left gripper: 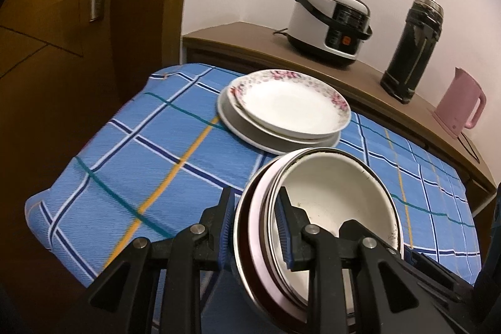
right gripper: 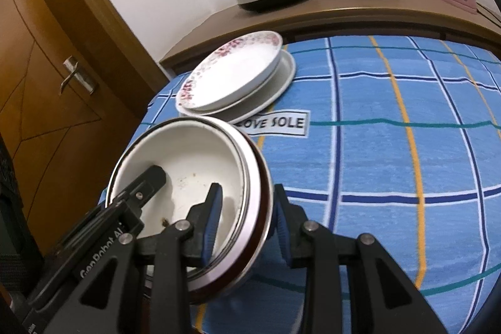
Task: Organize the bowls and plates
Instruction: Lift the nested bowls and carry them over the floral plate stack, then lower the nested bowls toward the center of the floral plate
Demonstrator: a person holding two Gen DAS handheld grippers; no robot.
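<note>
**Two-Handed Bowl Carry: Slip Risk**

Left gripper (left gripper: 255,227) jaws clamp the nested white enamel bowl stack (left gripper: 328,208) at one rim; right gripper (right gripper: 245,218) jaws clamp the opposite rim. The stack hangs tilted over the blue-checked desk (left gripper: 141,165), near the floral plate pile (left gripper: 291,105). Uneven hand travel could loosen inner bowls.

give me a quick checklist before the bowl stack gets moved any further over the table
1. Left gripper clamped on the near-side rim of the bowl stack: ok, one finger inside, one outside.
2. Right gripper clamped on the opposite rim: ok, pads straddle the nested rims.
3. Bowls nested evenly: cannot tell, the rims look slightly offset.
4. Stack clear of the plate stack: ok in the left wrist view, though close behind it.
5. Free cloth to set down on: ok, the blue checked tablecloth is bare to the right.
6. Top bowl clean: not ok, small specks show inside.
</note>
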